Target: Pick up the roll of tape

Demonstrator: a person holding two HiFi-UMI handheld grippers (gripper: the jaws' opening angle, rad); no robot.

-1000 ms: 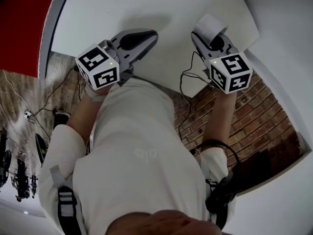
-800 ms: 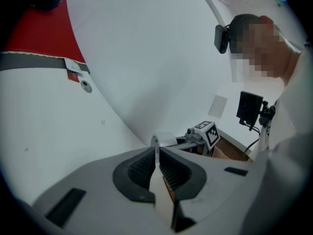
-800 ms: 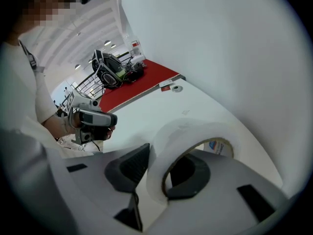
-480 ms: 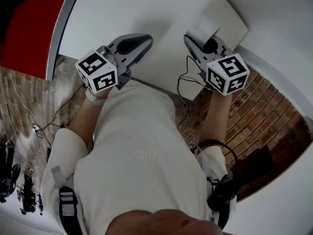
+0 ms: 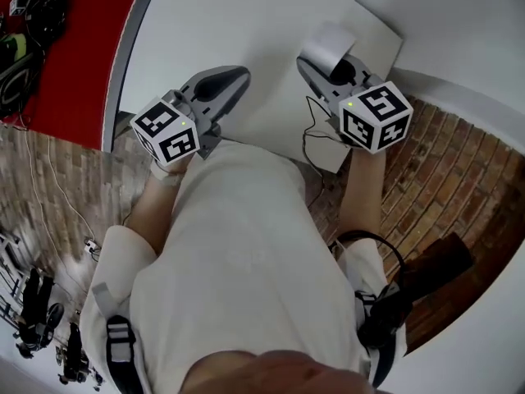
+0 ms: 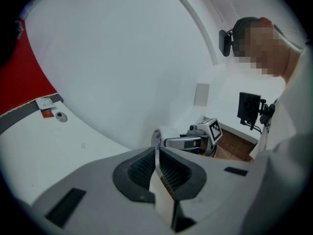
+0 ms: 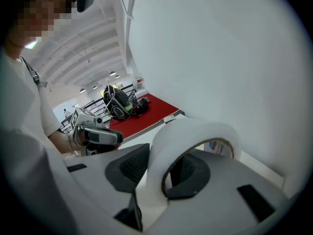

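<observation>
Both grippers have risen since a second ago, and the roll (image 5: 326, 43) has gone up with the right gripper (image 5: 321, 62).

From the head view, the roll sits at one o'clock over the white table (image 5: 221, 15). The left gripper (image 5: 236, 74) is at eleven o'clock, well apart from it. I can't quite judge from above how far the roll has cleared the table.

Along the left gripper (image 6: 157, 155), the jaws are closed together with nothing between them. The roll (image 6: 160, 135) shows just past them at twelve o'clock.

Along the right gripper (image 7: 157, 168), the jaws are clamped on the roll (image 7: 195, 138): one jaw goes through its hole and the other is against the outside. The left gripper (image 7: 95, 137) is at nine o'clock.
</observation>
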